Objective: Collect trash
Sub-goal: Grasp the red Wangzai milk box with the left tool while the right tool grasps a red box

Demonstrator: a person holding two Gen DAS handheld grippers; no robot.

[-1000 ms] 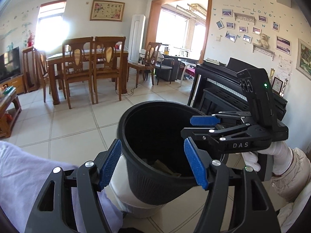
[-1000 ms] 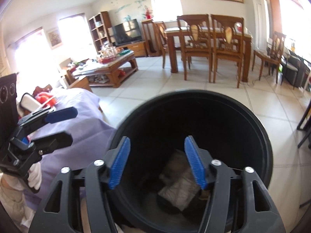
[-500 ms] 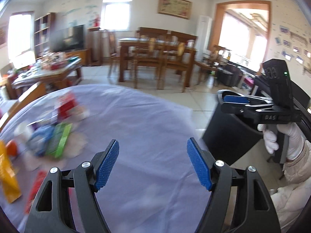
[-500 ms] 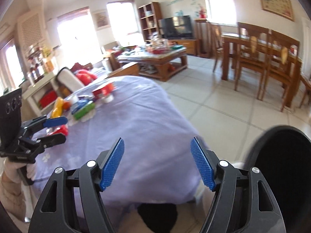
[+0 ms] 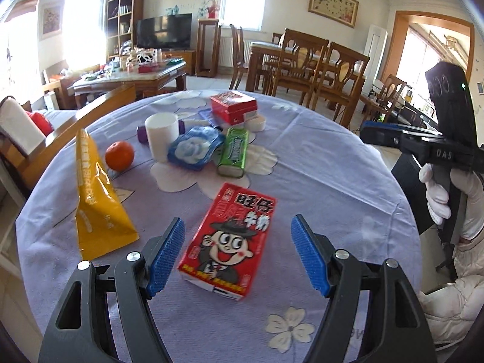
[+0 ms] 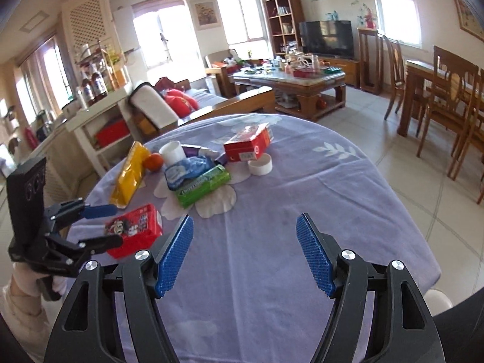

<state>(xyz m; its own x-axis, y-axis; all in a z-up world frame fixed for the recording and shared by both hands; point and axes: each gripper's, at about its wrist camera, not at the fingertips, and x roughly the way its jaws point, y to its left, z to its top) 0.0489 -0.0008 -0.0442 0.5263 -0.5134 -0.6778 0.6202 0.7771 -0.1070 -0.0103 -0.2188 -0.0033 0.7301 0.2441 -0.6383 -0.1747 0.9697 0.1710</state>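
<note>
A glossy red carton (image 5: 228, 242) printed with a cartoon face lies flat near the round table's (image 5: 348, 181) near edge, between the released left gripper (image 5: 237, 254) pads; the right gripper (image 6: 245, 251), its jaws just widened, hangs empty over soft lilac flowered cloth, tiled living room beyond

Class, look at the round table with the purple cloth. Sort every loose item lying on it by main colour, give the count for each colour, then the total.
Red: 2, cartoon carton, red box
White: 2, cup, lid
Yellow: 1, pouch
Orange: 1, orange
Blue: 1, wipes pack
Green: 1, gum pack
Purple: 1, partly hidden tube
Total: 9
</note>
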